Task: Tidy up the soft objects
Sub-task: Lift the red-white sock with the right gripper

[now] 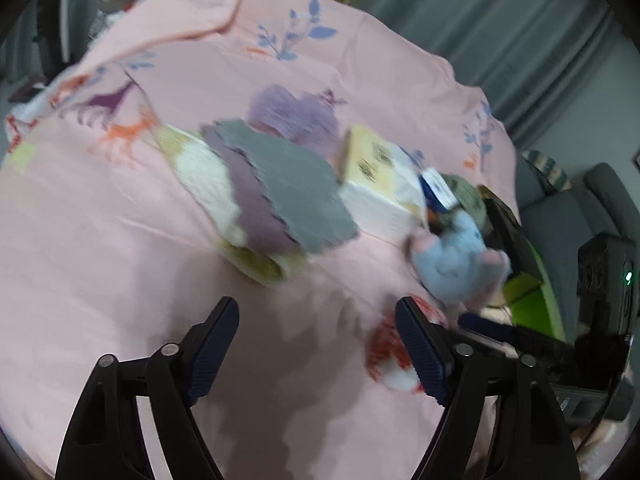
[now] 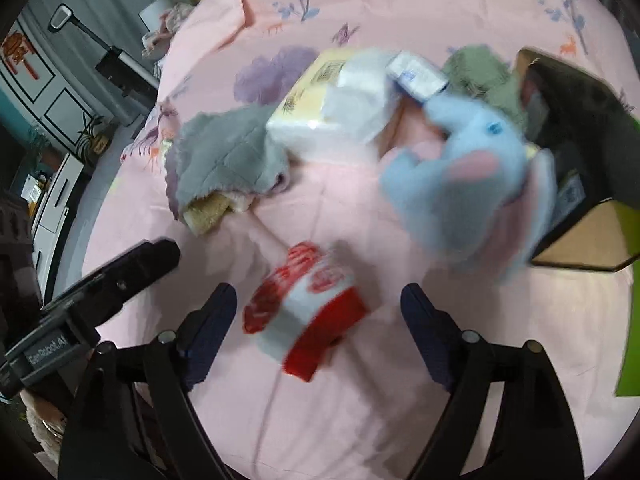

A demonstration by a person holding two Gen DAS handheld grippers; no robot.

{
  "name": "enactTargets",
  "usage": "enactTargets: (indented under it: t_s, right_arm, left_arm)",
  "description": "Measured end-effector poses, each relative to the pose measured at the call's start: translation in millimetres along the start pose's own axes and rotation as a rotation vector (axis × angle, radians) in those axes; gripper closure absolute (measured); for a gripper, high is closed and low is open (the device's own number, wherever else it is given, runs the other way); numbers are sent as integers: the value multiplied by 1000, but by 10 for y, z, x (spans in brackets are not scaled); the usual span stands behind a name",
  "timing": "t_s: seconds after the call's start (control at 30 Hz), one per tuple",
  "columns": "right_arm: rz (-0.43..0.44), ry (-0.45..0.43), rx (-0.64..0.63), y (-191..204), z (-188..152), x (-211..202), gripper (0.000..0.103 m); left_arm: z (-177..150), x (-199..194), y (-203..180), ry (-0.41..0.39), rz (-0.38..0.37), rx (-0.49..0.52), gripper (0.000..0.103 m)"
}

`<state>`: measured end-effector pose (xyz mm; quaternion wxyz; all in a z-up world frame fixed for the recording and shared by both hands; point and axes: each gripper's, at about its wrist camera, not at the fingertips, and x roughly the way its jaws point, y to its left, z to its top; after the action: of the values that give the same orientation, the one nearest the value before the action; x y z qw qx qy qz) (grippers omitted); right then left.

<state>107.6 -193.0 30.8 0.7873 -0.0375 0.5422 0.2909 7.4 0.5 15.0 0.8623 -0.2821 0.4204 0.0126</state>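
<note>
A pink bedspread (image 2: pixel 320 420) printed with purple animals and blue sprigs fills both views, grey curtains (image 1: pixel 500 20) hang at one o'clock in the left view, and panelled cabinet doors (image 2: pixel 52 92) stand at nine o'clock in the right.

A bed under a pink sheet (image 2: pixel 328 420) printed with purple animals and blue sprigs fills both views; in the right wrist view a red-and-white packet (image 2: pixel 308 312) lies on it at lower centre; a stack of folded cloths, grey on top (image 2: pixel 228 156), sits at centre left, touching a wrapped white tissue pack (image 2: pixel 320 128); a blue-and-pink plush toy (image 2: pixel 472 184) is at centre right, blurred; a dark open box (image 2: pixel 576 128) stands at the right edge.
</note>
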Motion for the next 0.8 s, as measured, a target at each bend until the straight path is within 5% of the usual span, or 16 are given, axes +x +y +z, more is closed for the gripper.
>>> enactTargets:
  t_s: [0.2,0.27,0.53,0.6,0.8]
  right_arm:
    - [99,-54,100,-257,31,-136,20]
    - [127,-58,112,-279,40,-122,28]
    - [159,26,133,-288,56,186,44]
    - [168,51,138,-286,53,268,49]
    - [191,55,134,-298,32,312,68]
  left_arm:
    - [-110,62,-210,65,-66,38,39]
    - [-169,113,-294,101,-100,56,40]
    - [-388,401,-558,204,-102,111,58]
    - [-414,420,-602,183,-66,134,68]
    - [-411,408,-699,130,-45,175,72]
